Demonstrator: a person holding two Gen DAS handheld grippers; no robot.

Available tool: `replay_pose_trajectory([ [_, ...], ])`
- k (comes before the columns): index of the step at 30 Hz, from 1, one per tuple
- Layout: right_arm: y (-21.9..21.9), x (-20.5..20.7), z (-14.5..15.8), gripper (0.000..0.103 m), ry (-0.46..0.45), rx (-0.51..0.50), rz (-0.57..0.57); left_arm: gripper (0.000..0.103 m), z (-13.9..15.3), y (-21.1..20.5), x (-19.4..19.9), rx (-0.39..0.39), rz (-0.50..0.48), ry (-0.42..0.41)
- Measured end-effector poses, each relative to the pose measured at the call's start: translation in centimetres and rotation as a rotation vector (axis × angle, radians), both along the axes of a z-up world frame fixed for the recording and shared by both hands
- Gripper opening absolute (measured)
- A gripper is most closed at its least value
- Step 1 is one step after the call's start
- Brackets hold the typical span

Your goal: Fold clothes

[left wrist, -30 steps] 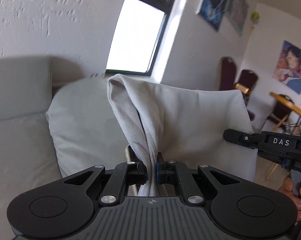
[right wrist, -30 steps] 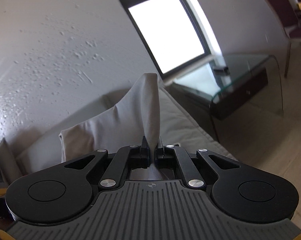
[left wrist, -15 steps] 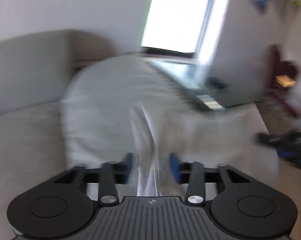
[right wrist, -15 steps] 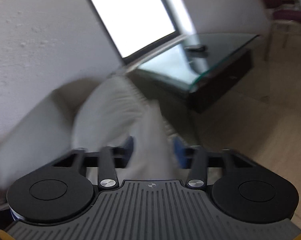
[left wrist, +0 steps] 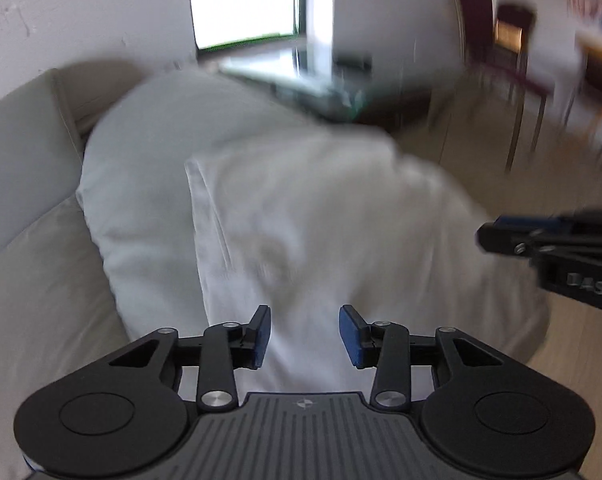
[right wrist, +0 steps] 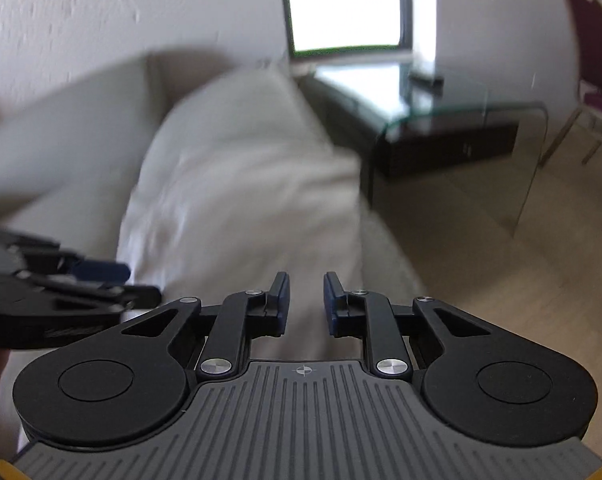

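Both tools stand spread with nothing between their jaws: the left tool and the right tool hover just above a pale garment that lies ahead of and beneath them on the sofa, its far end draped over a cushion. The garment looks laid down in a rough layer with one seamed edge running away from the left tool, but blur hides whether it is doubled over. Judging from that, it is not a neat, compact fold, so more folding or smoothing seems left.
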State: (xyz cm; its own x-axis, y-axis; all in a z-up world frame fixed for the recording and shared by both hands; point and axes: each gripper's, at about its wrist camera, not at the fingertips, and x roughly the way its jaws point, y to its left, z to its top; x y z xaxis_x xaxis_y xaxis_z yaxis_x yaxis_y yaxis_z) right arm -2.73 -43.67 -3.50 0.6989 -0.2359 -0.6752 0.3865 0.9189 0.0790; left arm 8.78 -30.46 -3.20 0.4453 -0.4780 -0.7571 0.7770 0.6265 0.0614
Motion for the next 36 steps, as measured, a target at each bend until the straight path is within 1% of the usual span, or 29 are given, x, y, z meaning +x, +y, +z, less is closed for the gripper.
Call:
replay_pose_trajectory([
  [1,0.2,-0.5,-0.5,0.021,0.04,0.009,0.0,0.04,-0.6,-0.1,-0.3,0.031,0.008,0.011],
  [3,0.5,-1.6,-1.4,0.021,0.116,0.015,-0.001,0.04,-1.2,0.2,-0.4,0.049,0.032,0.024],
  [5,0.6,-2.8,-2.1,0.028,0.188,-0.01,-0.005,0.041,-0.8,0.8,-0.7,0.065,0.07,0.036],
  [6,0.6,-3.3,-2.1,0.034,0.225,-0.009,-0.014,0.042,-0.3,1.1,-1.0,0.069,0.084,0.036],
  [7,0.6,-3.9,-2.0,0.034,0.251,-0.003,-0.034,0.042,0.1,1.4,-1.3,0.072,0.098,0.037],
  [8,0.6,-4.5,-1.5,0.034,0.255,0.009,-0.049,0.042,0.5,1.7,-1.6,0.076,0.113,0.038],
  [9,0.7,-5.0,-0.5,0.035,0.23,0.028,-0.057,0.042,1.0,2.0,-2.0,0.079,0.127,0.038],
  [10,0.8,-5.4,0.5,0.04,0.205,0.047,-0.066,0.045,1.4,2.3,-2.3,0.083,0.141,0.039],
  [11,0.9,-5.9,1.5,0.045,0.18,0.066,-0.074,0.05,1.8,2.6,-2.6,0.086,0.155,0.039],
  [12,1.1,-6.4,2.5,0.054,0.155,0.085,-0.083,0.053,2.3,2.9,-2.9,0.09,0.169,0.04],
  [14,1.7,-7.1,4.8,0.056,0.104,0.093,-0.083,0.063,3.2,3.5,-3.6,0.095,0.196,0.039],
  [15,2.2,-7.4,5.9,0.061,0.078,0.091,-0.08,0.064,4.2,3.8,-4.5,0.081,0.196,0.021],
  [16,2.6,-7.7,7.1,0.063,0.053,0.089,-0.077,0.068,5.0,4.1,-5.1,0.064,0.201,0.007],
  [17,3.1,-7.8,8.2,0.064,0.03,0.083,-0.075,0.07,5.8,4.5,-5.7,0.047,0.206,-0.007],
  [20,4.4,-8.7,11.1,0.064,-0.004,0.065,-0.059,0.074,8.4,5.7,-7.4,-0.008,0.24,-0.02],
  [24,6.0,-10.4,15.0,0.069,-0.049,0.048,-0.037,0.08,11.6,6.9,-9.3,-0.086,0.241,-0.028],
  [26,6.6,-11.4,17.1,0.07,-0.076,0.038,-0.031,0.086,13.4,7.7,-10.6,-0.129,0.229,-0.043],
  [27,6.9,-11.9,18.0,0.07,-0.087,0.033,-0.029,0.087,14.2,8.0,-11.1,-0.146,0.222,-0.046],
  [29,7.4,-12.6,19.4,0.071,-0.097,0.025,-0.026,0.092,15.6,8.5,-12.0,-0.179,0.213,-0.049],
  [32,8.1,-13.3,20.7,0.073,-0.08,0.009,-0.021,0.1,17.4,9.2,-13.1,-0.226,0.209,-0.049],
  [33,8.3,-13.4,20.8,0.073,-0.072,-0.001,-0.025,0.101,17.7,9.4,-13.4,-0.236,0.217,-0.057],
  [36,9.0,-13.7,20.4,0.077,-0.05,-0.032,-0.036,0.102,17.2,9.4,-13.7,-0.223,0.231,-0.068],
])
